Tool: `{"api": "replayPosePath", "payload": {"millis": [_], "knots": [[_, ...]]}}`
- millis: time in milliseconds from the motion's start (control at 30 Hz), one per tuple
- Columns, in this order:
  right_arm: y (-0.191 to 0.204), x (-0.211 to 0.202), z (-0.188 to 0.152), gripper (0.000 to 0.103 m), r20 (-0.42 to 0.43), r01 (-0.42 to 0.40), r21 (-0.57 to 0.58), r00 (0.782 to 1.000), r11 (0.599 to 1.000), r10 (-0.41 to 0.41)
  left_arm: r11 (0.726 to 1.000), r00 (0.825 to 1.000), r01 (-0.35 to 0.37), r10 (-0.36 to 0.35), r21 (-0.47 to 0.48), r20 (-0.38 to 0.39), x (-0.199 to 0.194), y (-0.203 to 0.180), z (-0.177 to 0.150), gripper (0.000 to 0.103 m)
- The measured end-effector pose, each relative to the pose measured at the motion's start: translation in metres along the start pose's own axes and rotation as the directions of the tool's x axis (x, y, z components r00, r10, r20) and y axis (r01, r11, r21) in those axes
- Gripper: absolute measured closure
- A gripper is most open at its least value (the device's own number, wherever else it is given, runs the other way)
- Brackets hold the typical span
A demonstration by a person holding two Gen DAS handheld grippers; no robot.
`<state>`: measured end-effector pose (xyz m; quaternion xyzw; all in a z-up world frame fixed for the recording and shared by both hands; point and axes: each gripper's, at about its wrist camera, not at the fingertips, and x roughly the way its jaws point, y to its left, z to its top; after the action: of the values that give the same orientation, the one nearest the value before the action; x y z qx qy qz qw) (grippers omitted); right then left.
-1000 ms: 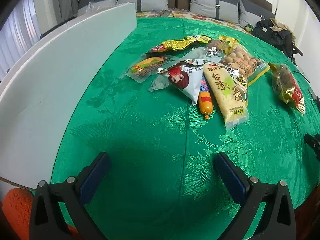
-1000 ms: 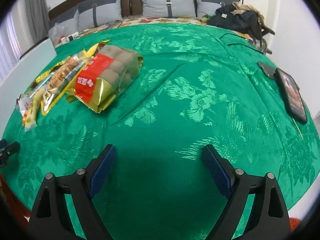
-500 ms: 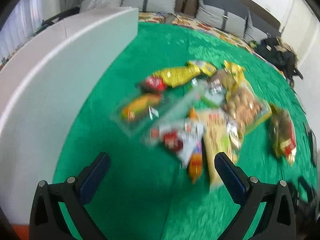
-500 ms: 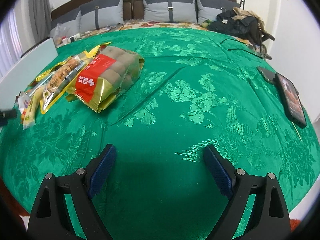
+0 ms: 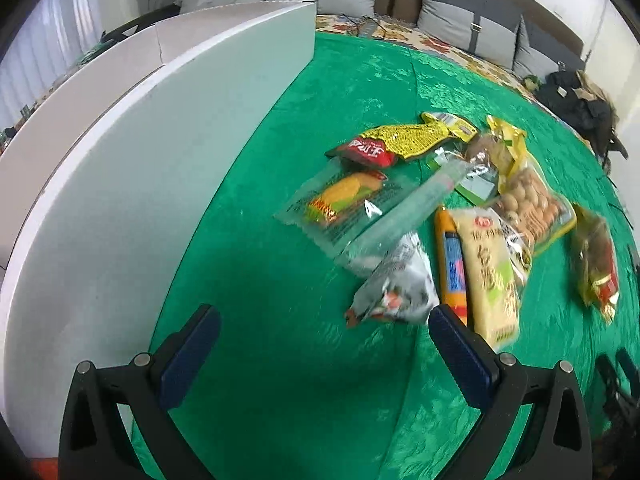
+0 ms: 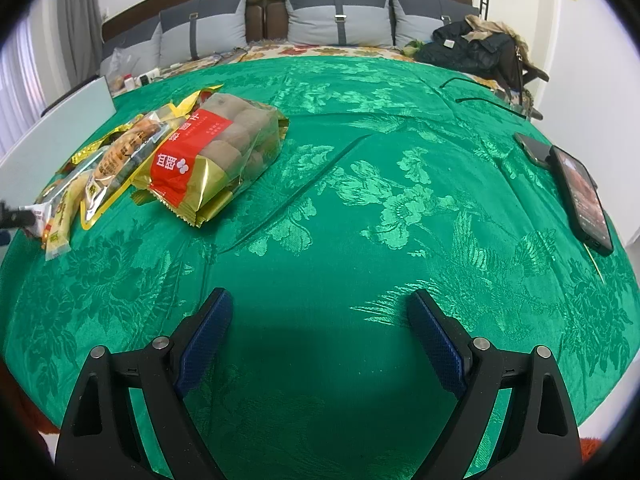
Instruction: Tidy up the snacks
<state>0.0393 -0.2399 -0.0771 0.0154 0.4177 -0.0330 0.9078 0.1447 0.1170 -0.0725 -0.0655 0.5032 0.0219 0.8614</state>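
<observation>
Left wrist view, left to right. A white box (image 5: 152,184) stands along the left edge of the green patterned cloth (image 5: 280,360); its long flat wall faces the snacks. The left gripper (image 5: 320,322) hovers over bare cloth with its blue-padded fingers spread wide and nothing between them. The snack pile lies ahead and to the right, apart from the box:
- a clear-wrapped orange and green snack (image 5: 344,200), nearest the box;
- a red and yellow packet (image 5: 404,140) beyond it;
- a long clear wrapper (image 5: 404,216) lying diagonally;
- a white triangular packet (image 5: 394,288), just ahead of the right fingertip;
- an orange sausage stick (image 5: 451,260), its near end just beside that fingertip;
- a pale yellow bar packet (image 5: 494,272), alongside the sausage;
- a yellow-edged bag of round biscuits (image 5: 528,204), behind the bar;
- a gold and red bag (image 5: 596,264), lying alone at the far right.

Right wrist view, left to right. The same pile sits at the left edge, with the gold and red bag (image 6: 216,160) nearest the centre and the biscuit bag (image 6: 120,160) touching its left side. The right gripper (image 6: 320,310) hovers over bare cloth, well apart from the snacks, fingers spread wide and empty. A dark phone (image 6: 582,196) lies at the cloth's right edge. Grey pillows (image 6: 338,20) line the headboard beyond.
</observation>
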Motion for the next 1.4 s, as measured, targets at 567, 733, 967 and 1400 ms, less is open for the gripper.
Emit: {"api": "replayPosePath", "payload": {"millis": [567, 733, 967, 1400], "knots": [[0.001, 0.000, 0.001, 0.011, 0.003, 0.001, 0.000, 1.000, 1.000, -0.001, 0.993, 0.994, 0.111, -0.111, 0.047, 0.001, -0.005, -0.012, 0.006, 0.067], [0.002, 0.000, 0.001, 0.011, 0.003, 0.001, 0.001, 1.000, 1.000, -0.001, 0.991, 0.994, 0.106, -0.105, 0.079, -0.013, -0.030, 0.003, 0.000, 0.064], [0.002, 0.000, 0.001, 0.011, 0.004, 0.000, -0.001, 1.000, 1.000, 0.000, 0.988, 0.991, 0.136, -0.135, 0.079, -0.014, -0.022, 0.003, 0.000, 0.020], [0.005, -0.001, 0.003, 0.011, -0.026, -0.009, -0.010, 1.000, 1.000, 0.009, 0.989, 0.995, 0.095, -0.097, 0.117, 0.011, -0.003, 0.000, -0.008, 0.059]]}}
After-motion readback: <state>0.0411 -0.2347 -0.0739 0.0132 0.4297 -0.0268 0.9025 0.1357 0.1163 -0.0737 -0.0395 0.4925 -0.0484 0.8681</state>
